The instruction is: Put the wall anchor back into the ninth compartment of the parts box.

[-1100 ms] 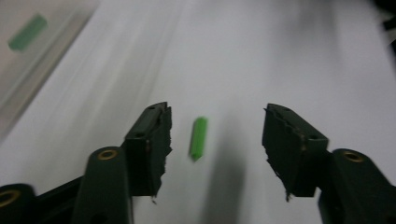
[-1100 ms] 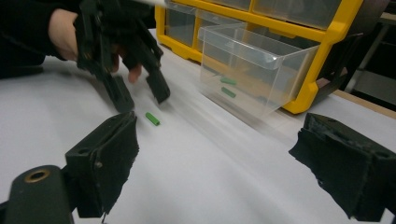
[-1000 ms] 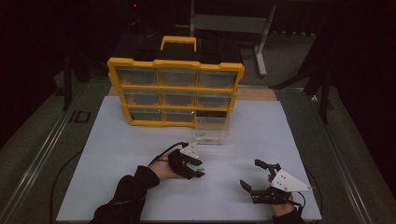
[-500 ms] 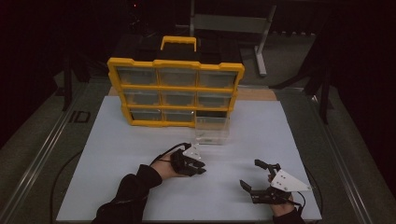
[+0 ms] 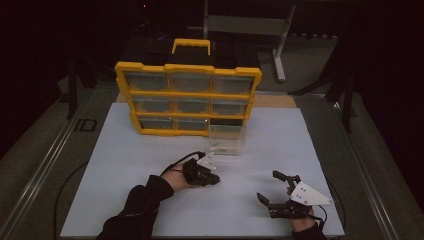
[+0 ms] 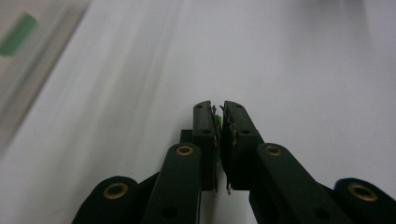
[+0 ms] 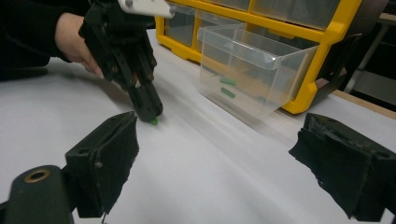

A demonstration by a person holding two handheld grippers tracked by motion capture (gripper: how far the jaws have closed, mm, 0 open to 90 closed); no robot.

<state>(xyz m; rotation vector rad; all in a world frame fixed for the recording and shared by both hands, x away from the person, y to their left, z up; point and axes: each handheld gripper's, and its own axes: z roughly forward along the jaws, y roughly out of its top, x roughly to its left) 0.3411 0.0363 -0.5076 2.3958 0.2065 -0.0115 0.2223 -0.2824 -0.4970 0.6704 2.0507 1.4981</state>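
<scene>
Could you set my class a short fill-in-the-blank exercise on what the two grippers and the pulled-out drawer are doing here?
1. The left gripper is shut on a small ___ piece.
2. The right gripper rests on the white mat with its jaws ___.
3. The clear drawer, pulled from the ___ organizer, holds two green pieces.

Missing words: green; open; yellow

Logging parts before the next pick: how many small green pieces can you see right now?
3: two small green pieces lie in the clear plastic drawer; one is pinched in the left gripper. Others may be hidden in the shut drawers.
</scene>
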